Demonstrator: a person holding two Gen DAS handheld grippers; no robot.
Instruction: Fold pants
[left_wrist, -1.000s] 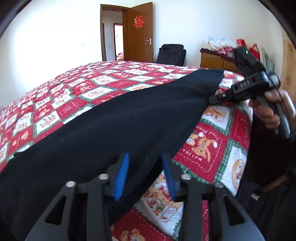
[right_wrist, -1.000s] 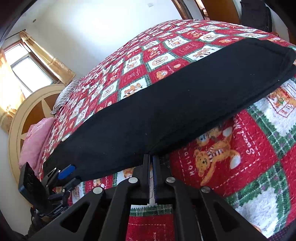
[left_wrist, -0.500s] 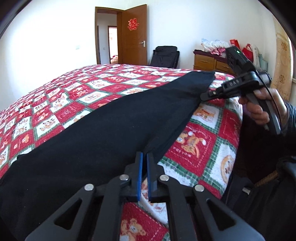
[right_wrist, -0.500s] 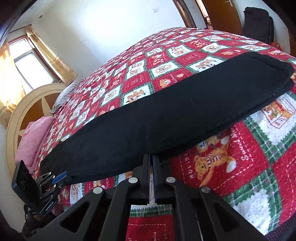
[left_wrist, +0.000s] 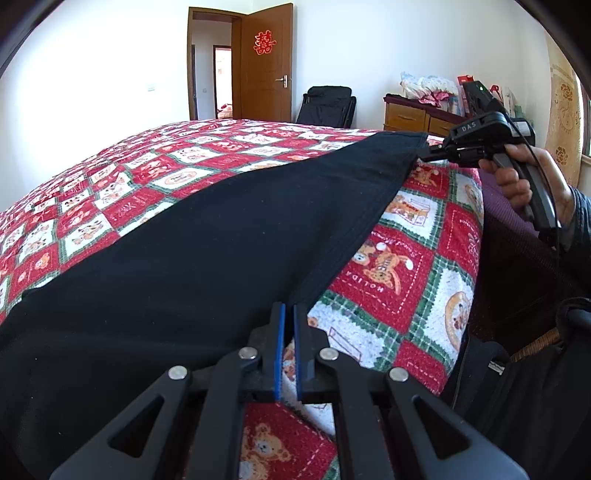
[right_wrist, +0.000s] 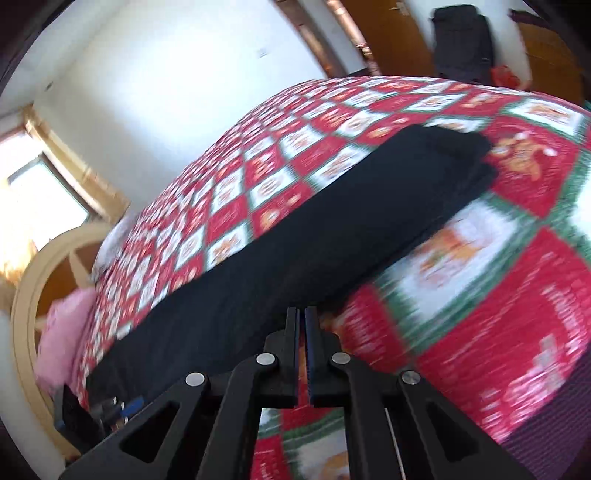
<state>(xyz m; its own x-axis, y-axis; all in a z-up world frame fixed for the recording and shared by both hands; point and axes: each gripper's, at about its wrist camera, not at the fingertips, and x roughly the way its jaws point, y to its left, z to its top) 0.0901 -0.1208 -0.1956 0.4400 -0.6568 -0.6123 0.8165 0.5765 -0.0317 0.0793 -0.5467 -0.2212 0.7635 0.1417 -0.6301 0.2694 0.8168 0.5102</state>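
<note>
Black pants (left_wrist: 192, 251) lie stretched in a long band across the red patterned bedspread (left_wrist: 399, 280); they also show in the right wrist view (right_wrist: 295, 243). My left gripper (left_wrist: 288, 314) is shut on the near edge of the pants at one end. My right gripper (right_wrist: 302, 317) is shut on the pants' edge at the other end; it also shows in the left wrist view (left_wrist: 432, 151), pinching the far corner. The left gripper shows at the lower left of the right wrist view (right_wrist: 118, 410). The right wrist view is blurred.
The bed's edge (left_wrist: 476, 258) drops off at the right. A wooden dresser (left_wrist: 413, 114), a black chair (left_wrist: 325, 107) and an open door (left_wrist: 266, 62) stand at the far wall. A pink pillow (right_wrist: 62, 332) and round headboard (right_wrist: 26, 314) are at the bed's head.
My left gripper has closed on the pants' edge. Both grippers have lifted and pulled the pants taut. The right gripper has been moving, with the far end of the pants bunching.
</note>
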